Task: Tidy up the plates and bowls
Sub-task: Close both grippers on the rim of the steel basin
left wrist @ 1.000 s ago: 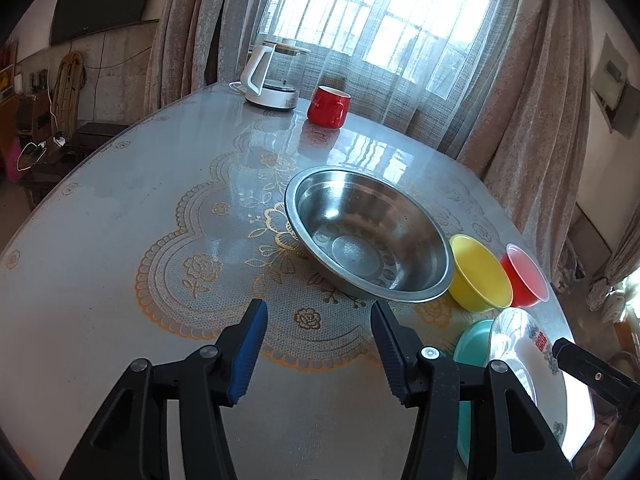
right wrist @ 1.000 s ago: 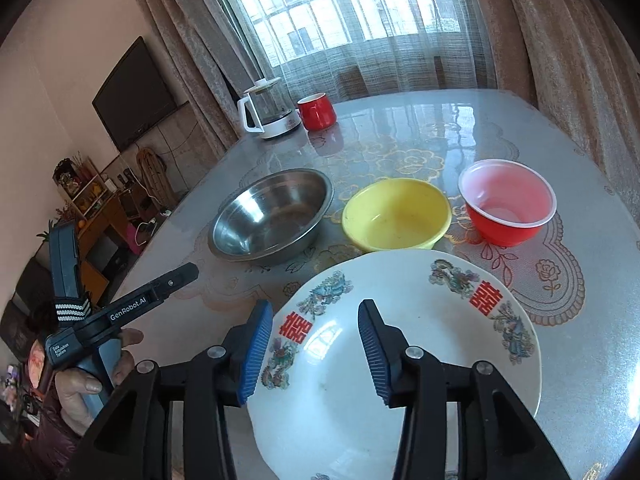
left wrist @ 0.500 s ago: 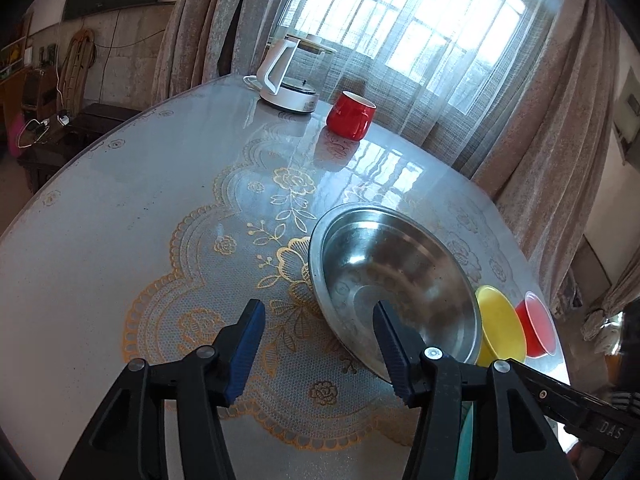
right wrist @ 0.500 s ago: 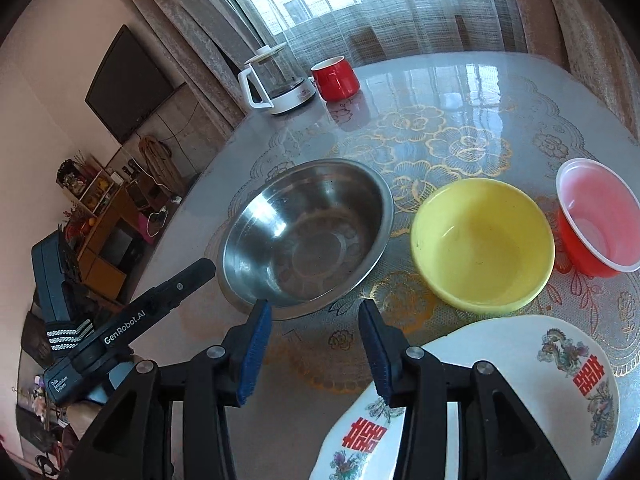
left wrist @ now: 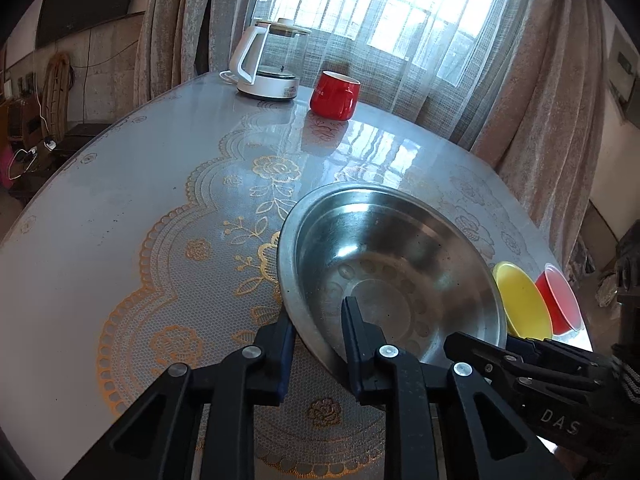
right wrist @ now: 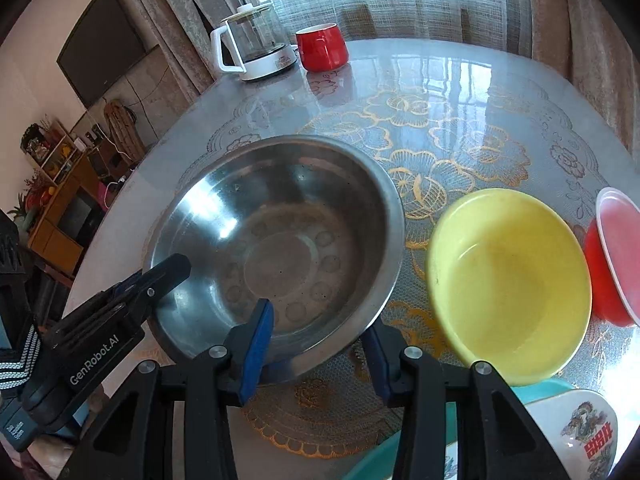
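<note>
Jaws of the left gripper [left wrist: 318,322] straddle the near rim of the steel bowl [left wrist: 394,276], one finger outside the wall and one inside, and they are closing; whether the pads already press the metal is hard to judge, since the outer pad is partly hidden behind the rim. Jaws of the right gripper [right wrist: 320,330] also bracket that bowl's near rim, one blue pad inside the basin and the other outside, its tip tucked under the rim's curve; they stand at a middling width and are closing, with a gap visible on the inner side.

Beyond and to the right of the right jaws sits the yellow bowl [right wrist: 510,284], just beside the steel one, and past it the red bowl [right wrist: 614,256], cut off by the frame edge. Below the right jaws a patterned plate [right wrist: 580,436] lies on a teal plate [right wrist: 532,396], both largely hidden by the gripper's body.

Far ahead of both jaws on the tabletop [left wrist: 100,208] stand a glass kettle [left wrist: 270,64] and a red mug [left wrist: 335,95].
</note>
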